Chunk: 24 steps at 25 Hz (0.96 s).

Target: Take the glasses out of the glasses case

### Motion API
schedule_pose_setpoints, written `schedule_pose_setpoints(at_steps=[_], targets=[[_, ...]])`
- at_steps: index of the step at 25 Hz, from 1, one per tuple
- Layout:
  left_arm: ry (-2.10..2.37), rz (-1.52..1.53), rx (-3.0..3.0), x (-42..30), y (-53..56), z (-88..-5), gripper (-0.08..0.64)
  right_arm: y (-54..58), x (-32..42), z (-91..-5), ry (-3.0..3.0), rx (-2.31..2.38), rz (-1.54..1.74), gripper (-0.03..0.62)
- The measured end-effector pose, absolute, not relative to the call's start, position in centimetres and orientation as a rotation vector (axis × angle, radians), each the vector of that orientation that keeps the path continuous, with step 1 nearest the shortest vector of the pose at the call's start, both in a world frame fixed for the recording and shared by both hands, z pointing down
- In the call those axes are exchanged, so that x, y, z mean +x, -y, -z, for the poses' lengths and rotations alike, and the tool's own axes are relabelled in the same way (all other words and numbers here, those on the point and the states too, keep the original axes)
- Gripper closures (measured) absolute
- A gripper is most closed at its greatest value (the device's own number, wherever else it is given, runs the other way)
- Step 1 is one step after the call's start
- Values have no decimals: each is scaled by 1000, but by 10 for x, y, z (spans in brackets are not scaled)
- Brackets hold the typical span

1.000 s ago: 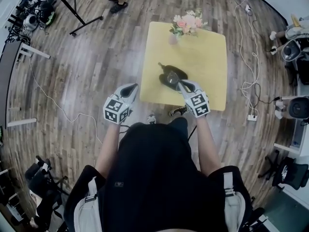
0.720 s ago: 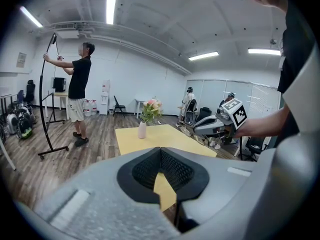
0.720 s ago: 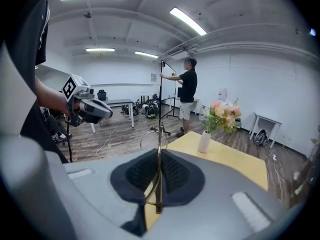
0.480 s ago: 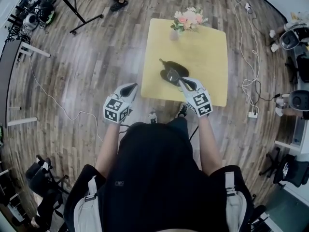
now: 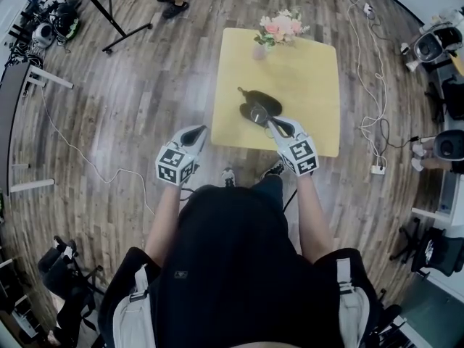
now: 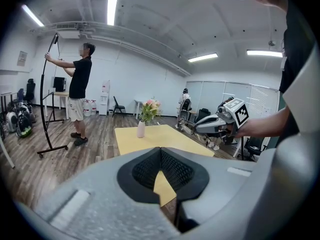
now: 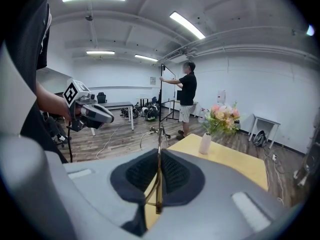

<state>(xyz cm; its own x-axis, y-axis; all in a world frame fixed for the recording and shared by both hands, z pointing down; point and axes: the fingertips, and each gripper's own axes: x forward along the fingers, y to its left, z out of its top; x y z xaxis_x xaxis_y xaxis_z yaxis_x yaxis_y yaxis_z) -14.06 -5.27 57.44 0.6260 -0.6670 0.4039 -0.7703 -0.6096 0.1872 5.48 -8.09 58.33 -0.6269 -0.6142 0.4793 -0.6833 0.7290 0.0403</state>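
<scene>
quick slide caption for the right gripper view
Right hand-held gripper shut on the thin gold-framed glasses, with the yellow table and flower vase beyond.

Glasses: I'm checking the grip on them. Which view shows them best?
The right gripper view: the glasses stand close up, their thin gold arm pinched between the jaws. The head view shows them tiny at the glasses case. The left gripper view doesn't clearly show them.

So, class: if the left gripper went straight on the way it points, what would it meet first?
Most likely the left gripper meets the yellow table near its closest corner, though depth is unclear.
</scene>
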Motion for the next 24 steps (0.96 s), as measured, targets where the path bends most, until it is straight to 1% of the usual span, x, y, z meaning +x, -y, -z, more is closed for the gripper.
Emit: schedule_pose_setpoints(at_steps=[11,17,24], targets=[[1135,-406,2513,-135,54,-573,548,74,59,-578,2454,1006,-198,572],[1112,-408,2528,-123,60,-573,548,76,74,-582,2436,1028,-213,572],[1130,-394,2510,-132,65,-572,549,83,68,-570,2452,1039,-188,572]])
